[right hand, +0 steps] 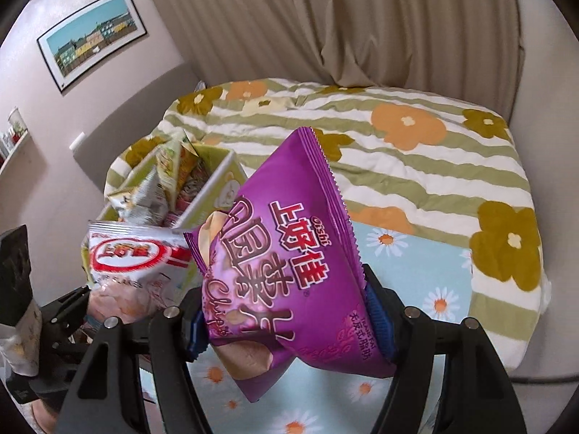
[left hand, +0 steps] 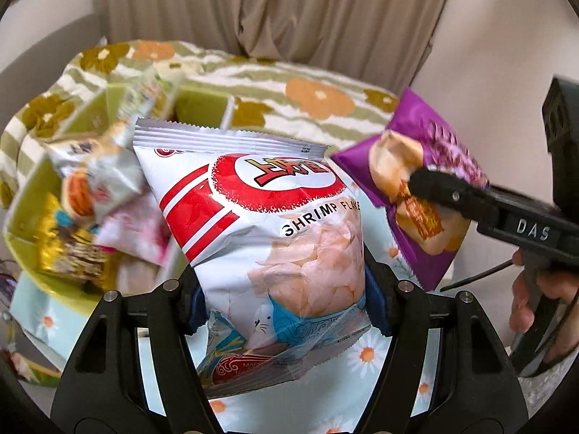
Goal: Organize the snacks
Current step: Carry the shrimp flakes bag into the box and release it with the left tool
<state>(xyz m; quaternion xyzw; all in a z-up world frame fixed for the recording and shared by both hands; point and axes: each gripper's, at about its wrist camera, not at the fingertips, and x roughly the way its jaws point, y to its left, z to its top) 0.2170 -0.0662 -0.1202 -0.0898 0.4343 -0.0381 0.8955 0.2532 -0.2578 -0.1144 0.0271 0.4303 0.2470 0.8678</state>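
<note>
Holding one bag apiece: left claw [left hand: 286,311] pinches the shrimp bag [left hand: 264,228] near its bottom seam, blue pads squeezing the sides, so it stands top-up w/ label toward the lens. Right claw [right hand: 289,325] is pressed onto the purple bag [right hand: 286,264] the same way, low on the body, which tilts the bag w/ its crimped top pointing up and away. Low grips probably keep the tops free for dropping into slots.

Both bags are off the bed [right hand: 416,152], near each other, beside the green bin [left hand: 32,213] (cardboard-looking, w/ dividers). Bin already has several packs inside, blurred, incl. a gold one [left hand: 72,253].

Materials: both bags are glossy film, puffy w/ air, zigzag-cut seams; the shrimp one is creased and dented, so it gives under the pads. Bed cover is soft quilted cloth, floral stripes; a pale daisy sheet [right hand: 427,275] lies under the claws. Curtain [right hand: 325,25] behind, pleated fabric.
</note>
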